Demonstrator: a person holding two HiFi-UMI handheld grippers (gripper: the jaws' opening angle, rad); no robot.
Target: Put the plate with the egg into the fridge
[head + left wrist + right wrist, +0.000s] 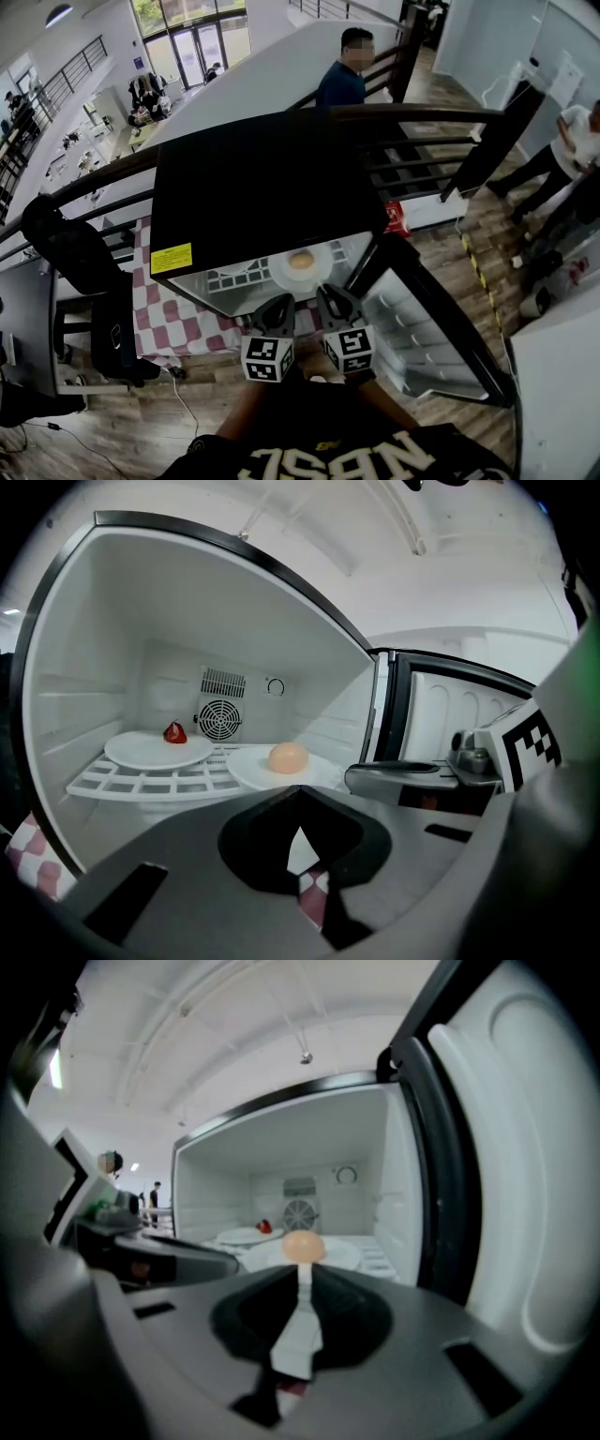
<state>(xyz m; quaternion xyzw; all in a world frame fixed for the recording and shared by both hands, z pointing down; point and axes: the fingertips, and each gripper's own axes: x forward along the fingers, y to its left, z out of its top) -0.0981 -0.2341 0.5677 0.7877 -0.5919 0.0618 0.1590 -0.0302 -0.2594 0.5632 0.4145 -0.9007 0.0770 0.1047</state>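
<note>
Head view: egg plate on the fridge shelf, both grippers empty in front of it

Seen from above, the black-topped fridge (262, 178) stands with its door (417, 328) swung wide to the right, and a checked cloth (178, 323) shows beneath it. Inside, the white plate (279, 273) rests on the white slatted shelf (141, 782), toward its front right, with the egg (301, 261) at its middle. The left gripper view shows a second plate (141, 753) beside it to the left on the same shelf, carrying a small red item (174, 732). A round fan grille (218, 720) sits in the back wall behind them. The left gripper (300, 791) and the right gripper (302, 1271) hang side by side just outside the opening, pointed in at the plate. The left one's jaws meet at the tips with nothing between them. The right one's jaws are barely apart, with a thin slit at the tips, and grip nothing; the egg shows straight beyond them
</note>
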